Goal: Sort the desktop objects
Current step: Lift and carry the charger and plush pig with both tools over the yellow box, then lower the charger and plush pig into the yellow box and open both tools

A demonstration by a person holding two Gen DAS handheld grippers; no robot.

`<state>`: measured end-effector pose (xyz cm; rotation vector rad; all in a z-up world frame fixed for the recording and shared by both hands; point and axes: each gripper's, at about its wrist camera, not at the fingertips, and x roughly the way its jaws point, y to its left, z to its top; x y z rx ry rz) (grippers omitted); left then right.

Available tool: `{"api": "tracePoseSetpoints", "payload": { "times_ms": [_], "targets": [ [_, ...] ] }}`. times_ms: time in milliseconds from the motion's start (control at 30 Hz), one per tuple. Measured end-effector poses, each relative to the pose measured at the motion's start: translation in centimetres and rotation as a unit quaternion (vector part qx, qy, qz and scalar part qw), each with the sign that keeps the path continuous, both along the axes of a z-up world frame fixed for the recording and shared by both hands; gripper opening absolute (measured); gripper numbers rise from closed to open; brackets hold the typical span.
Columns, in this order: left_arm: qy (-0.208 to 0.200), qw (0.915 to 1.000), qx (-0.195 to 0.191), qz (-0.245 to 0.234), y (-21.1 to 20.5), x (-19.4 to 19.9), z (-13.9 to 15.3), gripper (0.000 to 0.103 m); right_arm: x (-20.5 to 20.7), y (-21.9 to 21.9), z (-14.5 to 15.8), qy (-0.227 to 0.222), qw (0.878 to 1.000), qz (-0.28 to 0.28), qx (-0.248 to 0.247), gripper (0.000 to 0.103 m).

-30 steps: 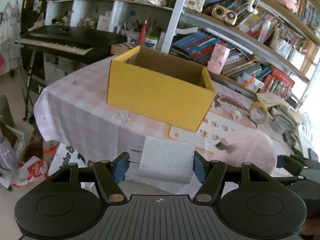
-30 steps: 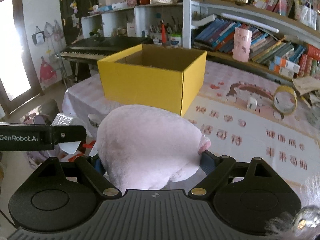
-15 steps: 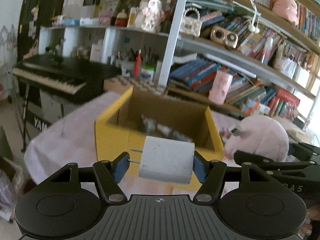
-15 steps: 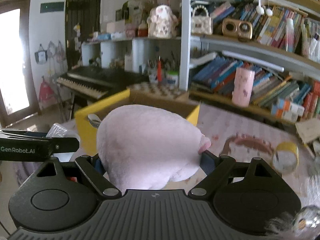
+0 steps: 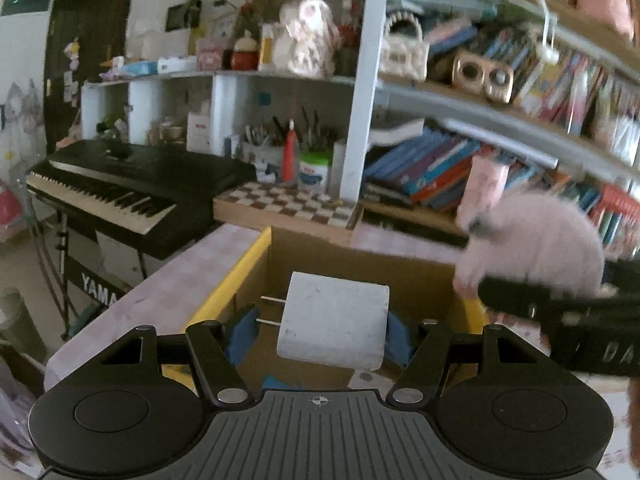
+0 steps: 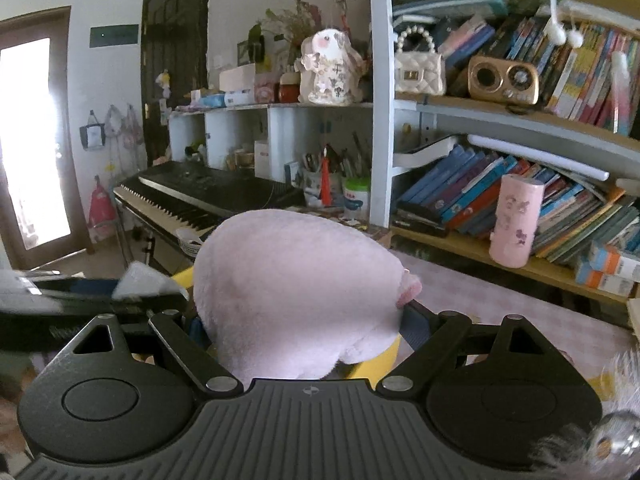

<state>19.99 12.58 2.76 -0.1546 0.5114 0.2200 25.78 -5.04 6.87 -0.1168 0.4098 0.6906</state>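
My left gripper (image 5: 320, 330) is shut on a white plug adapter (image 5: 334, 326), its two prongs pointing left. It hangs over the open yellow cardboard box (image 5: 236, 270), whose brown inside shows below. A pink plush toy (image 6: 296, 292) fills the right gripper (image 6: 300, 328), which is shut on it and hovers above the box's yellow rim (image 6: 378, 360). In the left wrist view the plush toy (image 5: 536, 248) and the right gripper's black arm appear blurred at the right. The left gripper's arm shows blurred at the left of the right wrist view.
The box stands on a table with a pink checked cloth (image 5: 168, 280). Behind it are a checkerboard (image 5: 288, 204), a black keyboard piano (image 5: 120, 184), and shelves (image 6: 500, 120) crowded with books, a pink tumbler (image 6: 516, 220), pen cups and ornaments.
Both grippers have travelled forward and a little up, from in front of the box to over its open top, each keeping its load. The box's outer front wall has dropped out of sight.
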Motion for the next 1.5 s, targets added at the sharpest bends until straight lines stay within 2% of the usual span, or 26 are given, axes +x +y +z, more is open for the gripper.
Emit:
{"api": "tracePoseSetpoints", "payload": {
  "times_ms": [167, 333, 467, 600, 833, 900, 1033, 1133, 1200, 1267, 1500],
  "targets": [
    [0.050, 0.9986, 0.013, -0.011, -0.4, 2.9, -2.2, 0.066, 3.2, 1.5, -0.7, 0.029, 0.999, 0.021, -0.005, 0.087],
    [0.096, 0.9947, 0.019, -0.031, -1.6, 4.8, -4.3, 0.066, 6.5, 4.0, -1.7, 0.082, 0.995, 0.059, -0.016, 0.087],
    [0.122, 0.9907, 0.031, -0.051, -2.7, 5.6, -5.4, 0.067, 8.7, 6.4, -2.9, 0.122, 0.988, 0.090, -0.042, 0.087],
    [0.138, 0.9876, 0.043, -0.060, -3.4, 5.9, -6.0, 0.067, 9.7, 8.5, -4.2, 0.134, 0.981, 0.112, -0.082, 0.087],
    [0.142, 0.9869, 0.044, -0.065, -3.6, 5.8, -6.0, 0.067, 10.9, 10.8, -6.2, 0.172, 0.966, 0.129, -0.145, 0.087],
    [0.144, 0.9860, 0.050, -0.067, -3.9, 5.7, -6.1, 0.067, 11.3, 11.0, -6.6, 0.193, 0.961, 0.127, -0.151, 0.087],
    [0.145, 0.9850, 0.057, -0.073, -4.0, 5.7, -6.2, 0.068, 11.2, 11.2, -6.8, 0.200, 0.957, 0.132, -0.167, 0.087],
    [0.135, 0.9865, 0.062, -0.069, -4.0, 5.5, -6.0, 0.069, 11.0, 11.4, -6.8, 0.192, 0.957, 0.131, -0.175, 0.090],
    [0.126, 0.9880, 0.064, -0.063, -4.0, 5.3, -5.7, 0.073, 11.0, 11.3, -6.7, 0.189, 0.958, 0.128, -0.173, 0.091],
    [0.112, 0.9896, 0.067, -0.060, -4.0, 4.9, -5.2, 0.080, 11.0, 11.0, -6.6, 0.189, 0.960, 0.123, -0.164, 0.092],
    [0.085, 0.9923, 0.071, -0.055, -3.5, 3.1, -3.6, 0.085, 9.8, 8.7, -5.6, 0.187, 0.971, 0.085, -0.123, 0.094]
  ]
}}
